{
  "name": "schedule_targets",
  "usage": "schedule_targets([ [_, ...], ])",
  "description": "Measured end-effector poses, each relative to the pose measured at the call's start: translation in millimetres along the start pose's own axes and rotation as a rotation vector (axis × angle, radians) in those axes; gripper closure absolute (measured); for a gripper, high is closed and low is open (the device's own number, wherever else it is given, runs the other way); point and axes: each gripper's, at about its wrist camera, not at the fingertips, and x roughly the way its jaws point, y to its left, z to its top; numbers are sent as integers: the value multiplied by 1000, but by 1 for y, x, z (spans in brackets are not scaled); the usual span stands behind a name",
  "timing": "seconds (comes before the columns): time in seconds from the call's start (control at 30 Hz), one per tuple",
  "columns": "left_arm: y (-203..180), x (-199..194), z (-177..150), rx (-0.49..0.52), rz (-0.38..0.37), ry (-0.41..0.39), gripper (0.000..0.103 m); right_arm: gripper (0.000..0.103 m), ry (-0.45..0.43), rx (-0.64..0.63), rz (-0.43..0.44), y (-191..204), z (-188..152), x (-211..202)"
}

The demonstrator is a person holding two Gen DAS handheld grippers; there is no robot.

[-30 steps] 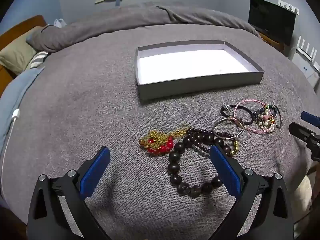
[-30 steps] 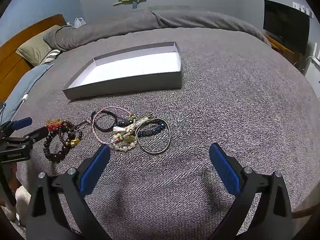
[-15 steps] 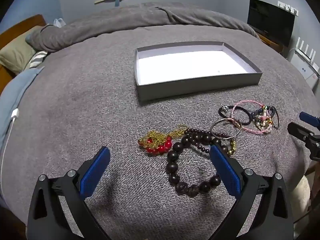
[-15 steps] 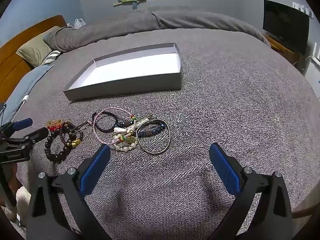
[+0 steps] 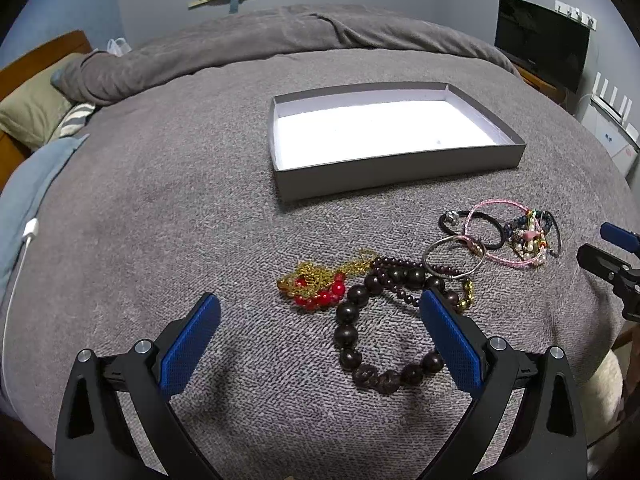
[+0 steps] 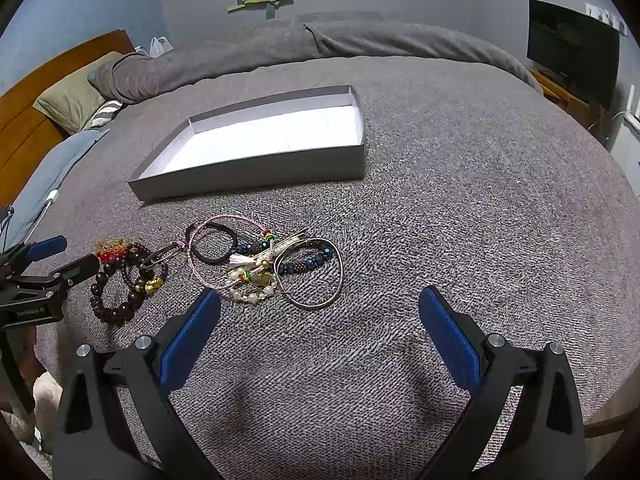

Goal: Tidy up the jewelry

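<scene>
A shallow grey box (image 5: 400, 178) with a white inside lies empty on the grey bed cover; it also shows in the right wrist view (image 6: 256, 170). In front of it lies a heap of jewelry: a gold and red chain (image 5: 316, 282), a large dark bead bracelet (image 5: 352, 336), a metal bangle (image 5: 454, 260), a pink cord loop (image 5: 504, 232) and a black hair tie (image 5: 472, 226). My left gripper (image 5: 320, 328) is open and empty just in front of the dark beads. My right gripper (image 6: 320, 328) is open and empty, near the pearl and blue bead bracelets (image 6: 256, 276) and a metal bangle (image 6: 310, 272).
The bed cover (image 6: 480, 208) spreads all round. Pillows (image 5: 32, 116) and a wooden headboard (image 6: 24, 120) lie at the left. A white charging cable (image 5: 24, 248) runs along the left edge. A television (image 5: 540, 40) stands at the right.
Both grippers have shifted slightly, so the box and jewelry sit a little lower and further left in the views. Both stay open. No jewelry has moved.
</scene>
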Motion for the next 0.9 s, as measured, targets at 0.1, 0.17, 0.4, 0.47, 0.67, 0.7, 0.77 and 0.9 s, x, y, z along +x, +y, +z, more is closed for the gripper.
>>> schedule_targets([
  [0.1, 0, 0, 0, 2, -2, -2, 4, 5, 4, 3, 1, 0, 0, 1],
  [0.17, 0, 0, 0, 2, -3, -1, 4, 5, 4, 2, 2, 0, 0, 1],
  [0.4, 0, 0, 0, 3, -2, 0, 4, 5, 3, 4, 4, 0, -1, 1],
  [0.47, 0, 0, 0, 4, -2, 0, 4, 5, 3, 4, 4, 0, -1, 1],
  [0.67, -1, 1, -1, 3, -3, -1, 4, 5, 4, 4, 4, 0, 0, 1],
  [0.7, -2, 1, -1, 3, -2, -2, 4, 5, 6, 5, 5, 0, 0, 1],
  [0.77, -2, 1, -1, 3, -3, -1, 4, 5, 11, 6, 6, 0, -1, 1],
  [0.9, -2, 2, -1, 1, -5, 1, 4, 5, 9, 5, 6, 0, -1, 1],
])
